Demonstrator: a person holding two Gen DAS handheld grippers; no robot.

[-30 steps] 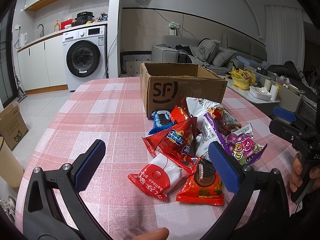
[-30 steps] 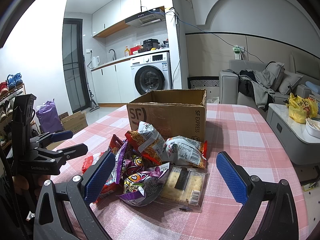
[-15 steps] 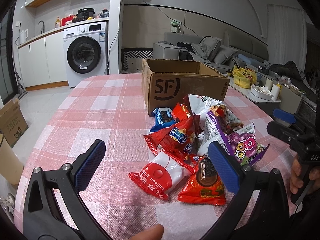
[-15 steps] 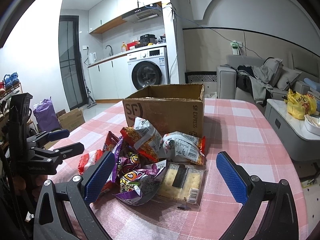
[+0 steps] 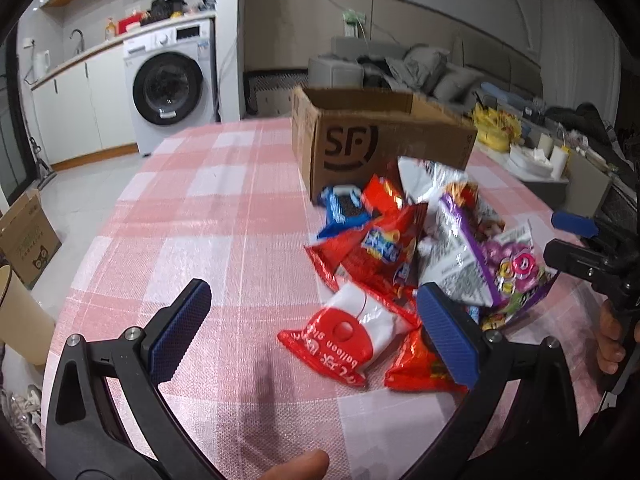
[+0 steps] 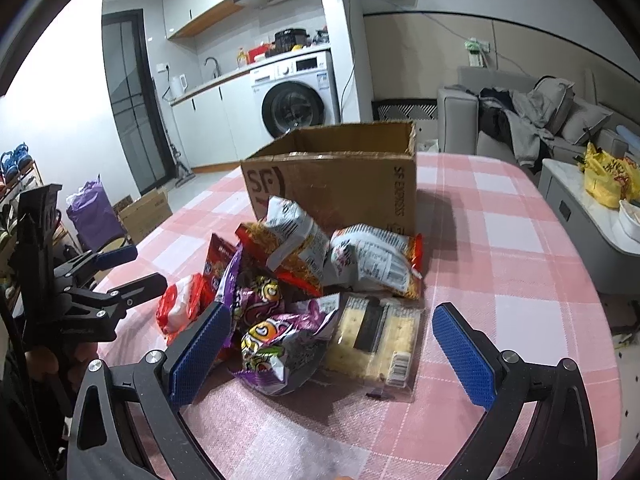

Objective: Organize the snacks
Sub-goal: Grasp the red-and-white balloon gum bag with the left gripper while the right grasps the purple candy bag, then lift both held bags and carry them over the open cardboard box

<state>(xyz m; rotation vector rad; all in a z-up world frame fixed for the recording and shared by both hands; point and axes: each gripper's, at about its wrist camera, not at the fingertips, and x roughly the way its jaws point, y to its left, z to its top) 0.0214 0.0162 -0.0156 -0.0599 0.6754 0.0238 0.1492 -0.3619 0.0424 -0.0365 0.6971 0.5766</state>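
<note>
A pile of snack packets lies on the pink checked tablecloth (image 5: 224,216) in front of an open SF cardboard box (image 5: 360,140), which also shows in the right wrist view (image 6: 332,176). My left gripper (image 5: 312,336) is open and empty, just short of a red-and-white balloon packet (image 5: 352,332) and a red cookie packet (image 5: 416,364). My right gripper (image 6: 332,352) is open and empty, near a purple packet (image 6: 280,344) and a clear cracker pack (image 6: 376,336). Each gripper shows in the other's view, the right (image 5: 576,240) and the left (image 6: 116,268).
Red (image 5: 380,248) and silver (image 6: 372,260) snack bags lean against the box. A washing machine (image 5: 172,84), a sofa (image 6: 520,120) and a side table with a yellow bag (image 6: 608,176) stand beyond the table. A cardboard box (image 5: 24,236) sits on the floor at left.
Both grippers have dropped lower and moved closer to the snack pile. Both stay open. The snacks and the box have not moved.
</note>
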